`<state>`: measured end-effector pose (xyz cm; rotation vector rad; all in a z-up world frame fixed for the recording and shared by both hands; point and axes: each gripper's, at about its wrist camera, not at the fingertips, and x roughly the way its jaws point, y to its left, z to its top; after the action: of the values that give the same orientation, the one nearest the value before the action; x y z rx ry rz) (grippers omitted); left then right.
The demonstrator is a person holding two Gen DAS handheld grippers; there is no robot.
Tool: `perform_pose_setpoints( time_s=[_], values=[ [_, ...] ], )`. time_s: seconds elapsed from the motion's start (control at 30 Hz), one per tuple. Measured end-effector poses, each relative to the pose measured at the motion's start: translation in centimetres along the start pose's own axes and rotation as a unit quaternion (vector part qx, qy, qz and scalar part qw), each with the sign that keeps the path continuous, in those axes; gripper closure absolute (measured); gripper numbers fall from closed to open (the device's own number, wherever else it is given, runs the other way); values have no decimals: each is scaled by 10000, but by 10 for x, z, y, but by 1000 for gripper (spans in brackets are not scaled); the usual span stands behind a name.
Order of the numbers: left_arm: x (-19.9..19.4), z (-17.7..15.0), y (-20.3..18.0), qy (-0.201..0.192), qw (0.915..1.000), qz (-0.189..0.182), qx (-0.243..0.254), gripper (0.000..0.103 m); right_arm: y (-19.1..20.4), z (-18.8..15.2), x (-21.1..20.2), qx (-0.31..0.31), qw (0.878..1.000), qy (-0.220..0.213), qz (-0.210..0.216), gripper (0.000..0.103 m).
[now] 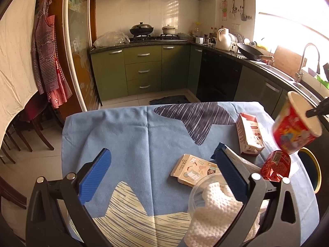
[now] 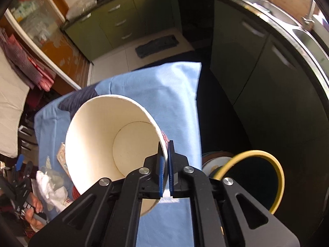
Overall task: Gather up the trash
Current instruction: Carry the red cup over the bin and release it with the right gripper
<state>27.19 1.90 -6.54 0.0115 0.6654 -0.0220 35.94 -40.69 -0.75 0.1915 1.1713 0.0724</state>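
My right gripper (image 2: 165,144) is shut on the rim of an empty red-and-white paper noodle cup (image 2: 107,144) and holds it tilted in the air over the table's right side. The cup also shows in the left wrist view (image 1: 296,125), next to the yellow-rimmed black trash bin (image 1: 314,168); in the right wrist view the bin (image 2: 265,175) is below and to the right. My left gripper (image 1: 162,154) is open and empty above the blue tablecloth (image 1: 127,135). On the cloth lie a red-and-white carton (image 1: 248,135), a flattened beige box (image 1: 193,168), a crumpled red wrapper (image 1: 275,164) and a clear bowl with white paper towel (image 1: 213,203).
Green kitchen cabinets (image 1: 144,70) and a dark counter with a wok (image 1: 250,53) and sink tap (image 1: 304,61) run behind and to the right. Wooden chairs (image 1: 35,121) stand at the left. A dark mat (image 1: 170,99) lies on the floor beyond the table.
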Motion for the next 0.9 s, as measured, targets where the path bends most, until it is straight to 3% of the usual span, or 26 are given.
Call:
perform_pose_setpoints(
  time_s=[0.13, 0.27, 0.4, 0.53, 0.9],
  values=[
    [-5, 0, -3, -72, 10000, -22, 50, 6, -44, -24, -43, 335, 9990, -288, -11, 98],
    [-9, 1, -6, -122, 9998, -99, 96, 6, -111, -55, -60, 934, 9943, -344, -370, 98],
    [-16, 1, -10, -195, 9995, -180, 175, 6, -169, -83, -35, 1495, 9856, -62, -785, 98],
    [-19, 0, -18, -214, 9990, -249, 317, 6, -217, -103, 7, 2037, 9745, 269, -904, 98],
    [-34, -2, -44, -285, 9950, -508, 812, 6, -245, -125, 61, 2381, 9634, 678, -1028, 93]
  ],
)
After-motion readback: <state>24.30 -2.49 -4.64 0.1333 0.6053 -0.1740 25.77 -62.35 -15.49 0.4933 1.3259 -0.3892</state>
